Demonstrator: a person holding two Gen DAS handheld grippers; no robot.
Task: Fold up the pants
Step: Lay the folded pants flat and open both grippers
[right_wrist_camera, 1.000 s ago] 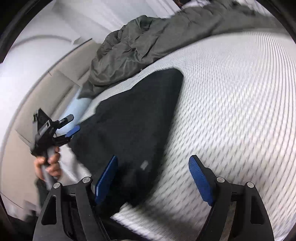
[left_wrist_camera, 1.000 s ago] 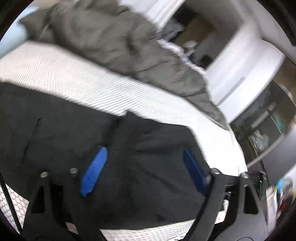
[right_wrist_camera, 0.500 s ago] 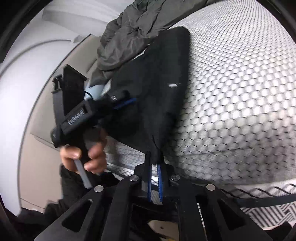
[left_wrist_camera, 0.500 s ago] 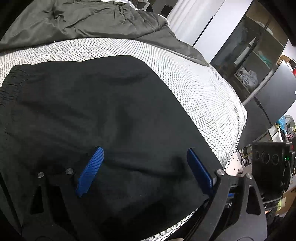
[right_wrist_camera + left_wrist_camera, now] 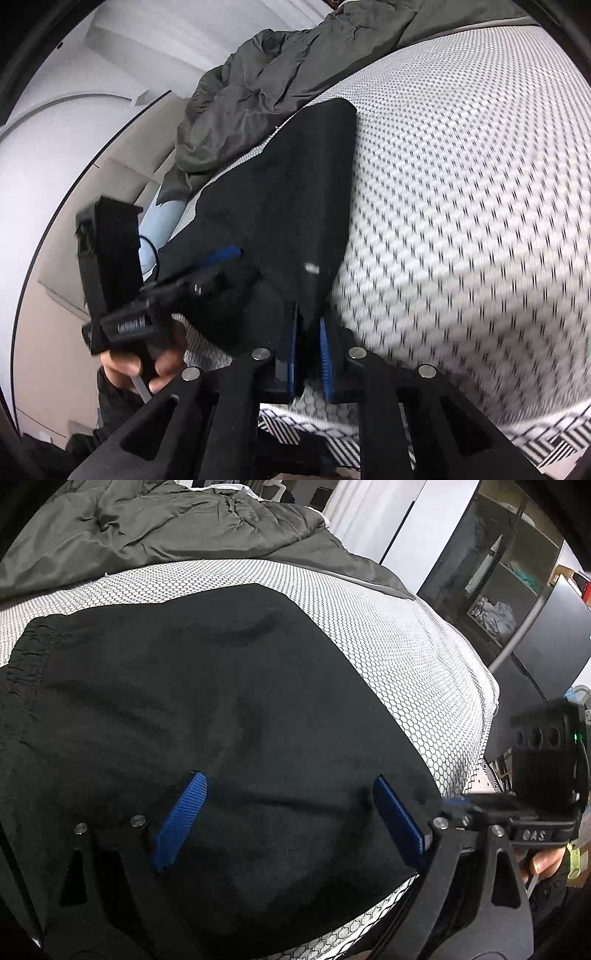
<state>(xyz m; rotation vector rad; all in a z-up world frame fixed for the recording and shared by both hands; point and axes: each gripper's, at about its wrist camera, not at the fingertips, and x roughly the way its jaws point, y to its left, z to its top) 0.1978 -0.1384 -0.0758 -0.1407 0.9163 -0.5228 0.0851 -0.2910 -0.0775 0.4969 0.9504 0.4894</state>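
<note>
Obs, both wrist cams. Your black pants (image 5: 221,716) lie spread flat on the white hex-mesh mattress (image 5: 424,657), near its front edge; elastic waistband (image 5: 26,657) sits at far left of the left-cam view, bunched. A few shallow creases run across the upper layer.

L side: your left gripper (image 5: 288,819) hovers over the near part of the pants w/ its blue pads (image 5: 181,819) spread wide. Nothing sits between them; fabric shows beneath, but can't tell if the tips touch it. From the right cam the same tool (image 5: 221,254) shows at left, one blue tip over the dark cloth, your left hand (image 5: 144,365) wrapped round its handle.

R side: your right gripper (image 5: 308,350) has its pads nearly together, pinching a near corner/edge of the pants. Cloth rises from the pinch in a narrow fold w/ a small white tag (image 5: 312,267) just above it. In the left cam the right gripper's body (image 5: 535,775) appears at the right edge beside the mattress corner, your right hand (image 5: 543,864) partly visible below it.

Bkgd: rumpled grey duvet (image 5: 166,524) heaped at the far side of the mattress, touching the mesh, apart from the pants in the left cam. Light-blue pillow (image 5: 162,229) peeks out beyond the pants in the right cam. Dark shelving unit (image 5: 498,576) stands off to the right, w/ a pale cloth bundle on one shelf. Right cam is motion-blurred over the mesh.
</note>
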